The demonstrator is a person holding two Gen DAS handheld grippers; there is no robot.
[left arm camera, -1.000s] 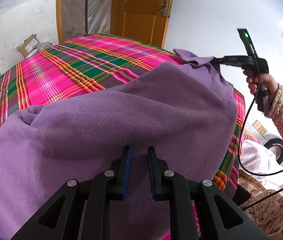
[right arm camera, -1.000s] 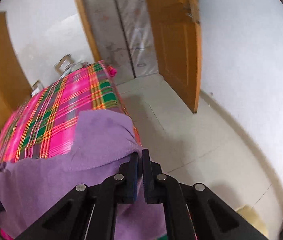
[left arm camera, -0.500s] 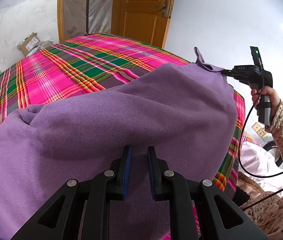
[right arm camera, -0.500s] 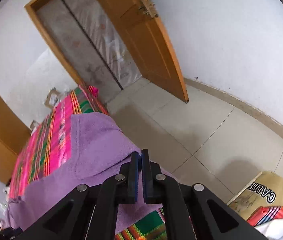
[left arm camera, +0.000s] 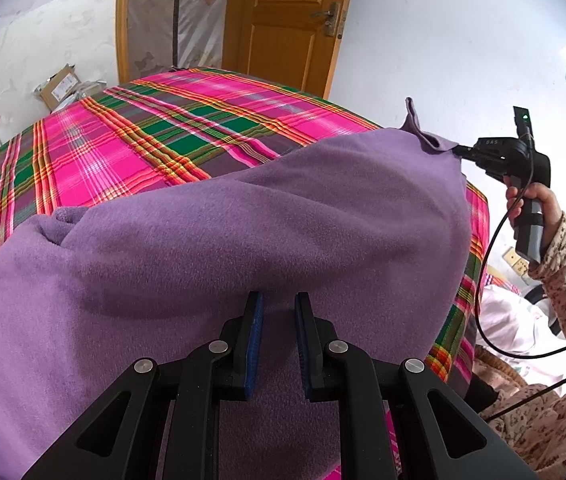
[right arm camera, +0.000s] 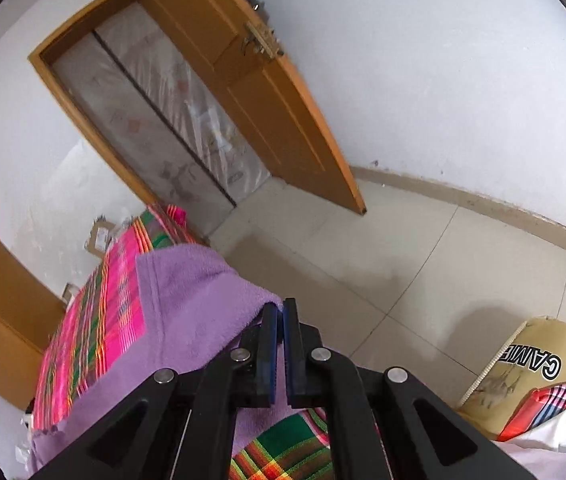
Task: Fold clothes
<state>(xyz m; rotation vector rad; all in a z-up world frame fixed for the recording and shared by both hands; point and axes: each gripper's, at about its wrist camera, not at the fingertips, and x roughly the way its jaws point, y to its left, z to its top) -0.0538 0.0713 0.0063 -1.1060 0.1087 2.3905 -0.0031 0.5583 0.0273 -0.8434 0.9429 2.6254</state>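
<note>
Purple fleece garment (left arm camera: 243,248) lies heaped across my bed, over the pink and green plaid bedspread (left arm camera: 131,140), stretched between my two claws. My left claw (left arm camera: 279,344) points down at the near edge of the fleece, and a fold of that cloth fills the gap between its blue pads (left arm camera: 253,344), so it is grasping the garment. My right claw (right arm camera: 279,354) is clenched on a far corner of the same garment, lifted off the bedspread at the bed's edge, with the corner's tip sticking up past the jaws. From the left view my right hand (left arm camera: 539,204) wraps the handle, a black cable (left arm camera: 487,280) hanging below it. An orange wooden door (right arm camera: 251,92) stands open beyond the tiled floor (right arm camera: 423,264).
</note>
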